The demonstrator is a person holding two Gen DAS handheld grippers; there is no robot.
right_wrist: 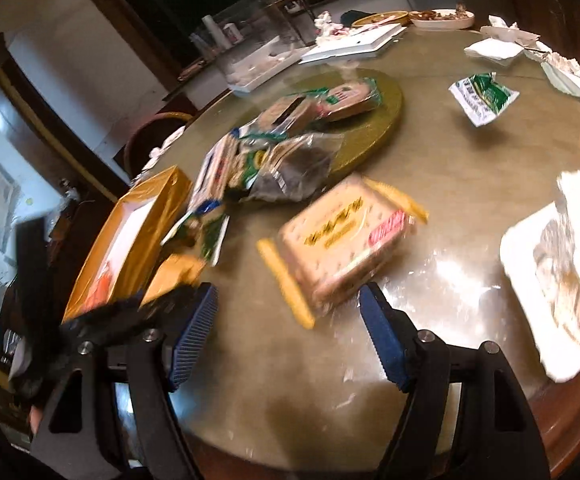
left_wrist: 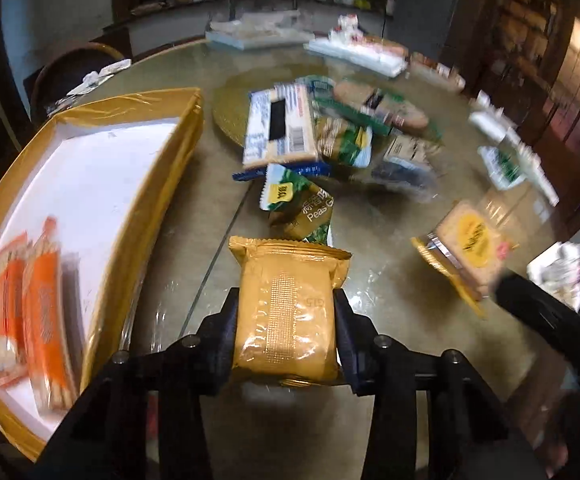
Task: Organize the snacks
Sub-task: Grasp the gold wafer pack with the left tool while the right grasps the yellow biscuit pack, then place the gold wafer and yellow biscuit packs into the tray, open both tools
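The left gripper [left_wrist: 286,312] is pinching a gold snack packet [left_wrist: 288,316] between its two fingers, held above the table [left_wrist: 369,248] just to the right of the gold box [left_wrist: 158,208]. The packet's crimped top edge points away from the camera, towards a green pea packet [left_wrist: 301,208] lying flat just beyond it. The box's near right wall runs alongside the gripper, with a narrow strip of bare table between them. Inside the box, on its white floor, two orange packets [left_wrist: 26,312] lie side by side at the near end; the rest of the floor further back is bare white.

The right gripper [right_wrist: 290,320] has its blue-padded fingers spread wide with nothing between them, hovering low over the table. Just ahead of its fingertips lies a cracker pack [right_wrist: 341,244] with yellow sealed ends, tilted diagonally; its near corner sits close to the gap between the fingers, though contact cannot be told through the blur.

Beyond, a loose pile of snacks [right_wrist: 274,160] spreads from the box's far corner onto the edge of a round gold mat [right_wrist: 385,120]. A lone green and white packet [right_wrist: 483,98] lies well apart to the right, with open table around it. A white tray [right_wrist: 529,248] sits at the table's right edge.
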